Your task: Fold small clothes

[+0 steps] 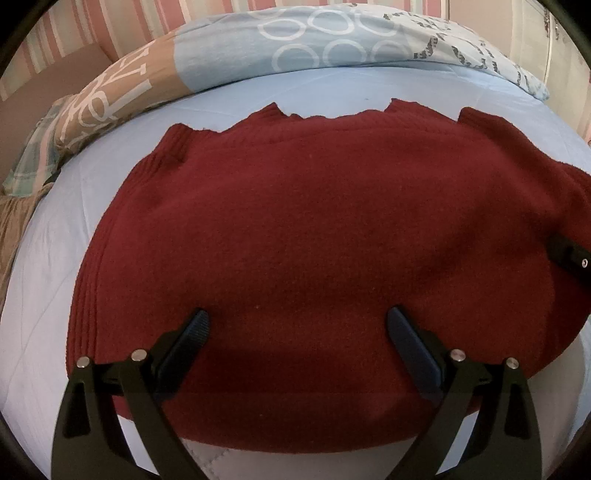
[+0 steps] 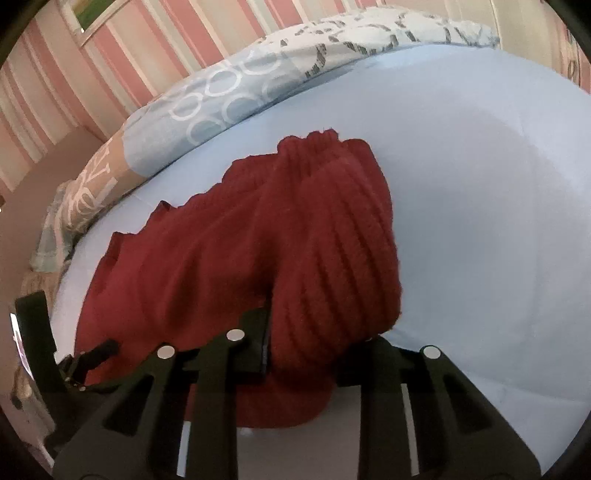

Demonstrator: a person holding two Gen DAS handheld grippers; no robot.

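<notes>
A dark red knitted sweater (image 1: 314,229) is spread on a light blue bedsheet (image 1: 48,302), filling the middle of the left wrist view. The left gripper (image 1: 297,325) is held wide open above the near hem at 6 o'clock, nothing between its jaws. In the right wrist view the right gripper (image 2: 306,332) is clamped on a bunched, ribbed fold of the sweater (image 2: 332,251), the cloth rising from 6 o'clock toward 12 o'clock.

The step in hand is judged to be a fold of the right side across the body. It is best done if the pinched edge is carried over low and level, so that the rib is laid flat and not rolled, while the near hem is pinned or steadied by the left gripper before the cloth is released.

A patterned duvet (image 1: 332,40) with pale rings is heaped along the bed at 12 o'clock, and a pink striped wall (image 1: 96,26) is seen behind it.
</notes>
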